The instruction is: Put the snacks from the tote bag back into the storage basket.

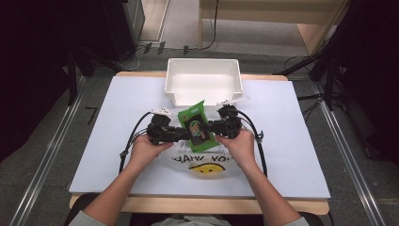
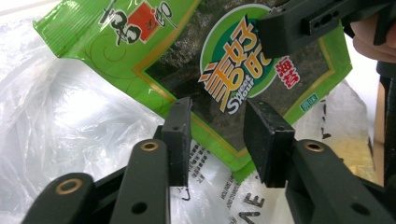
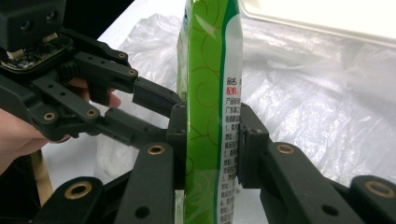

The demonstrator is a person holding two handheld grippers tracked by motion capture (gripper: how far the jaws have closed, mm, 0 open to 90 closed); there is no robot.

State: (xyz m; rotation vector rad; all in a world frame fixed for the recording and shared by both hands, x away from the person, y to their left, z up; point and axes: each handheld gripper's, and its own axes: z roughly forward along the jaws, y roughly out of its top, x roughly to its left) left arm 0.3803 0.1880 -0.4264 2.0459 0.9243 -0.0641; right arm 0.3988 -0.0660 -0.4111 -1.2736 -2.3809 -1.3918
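Right hand-held gripper (image 3: 212, 130): jaws drawn in on the green snack packet (image 3: 210, 70), one pad flat on each face, gripping low on the pack's narrow side. Left hand-held gripper (image 2: 219, 135): jaws parted about halfway, pads clear of the film, nothing held, with the packet's printed face just beyond the tips and its lower edge dipping toward the gap.

Packet up off the counter (image 1: 291, 141), hanging between the two hands above a crumpled clear plastic bag (image 1: 207, 162) with a yellow smiley print. White bin (image 1: 203, 61) near, just past the packet's top corner, standing empty on the far side.

Handling, as a judgement: very light, probably dried seaweed sheets inside, so brittle contents in a puffy, glossy foil pouch. Slippery film, soft walls, no stiffness except along the sealed seams. Liable to swing or twist on a single grip; liable to crackle and crush under a hard squeeze across the middle.

Best hold: on a flat sealed margin, top or bottom, or along a side seam, pads fully on the film and well in from the edge. Moderate pressure only. Avoid the bulging centre panel. Keep the pack hanging vertical so the weight pulls straight down from the pads, not sideways out of them.
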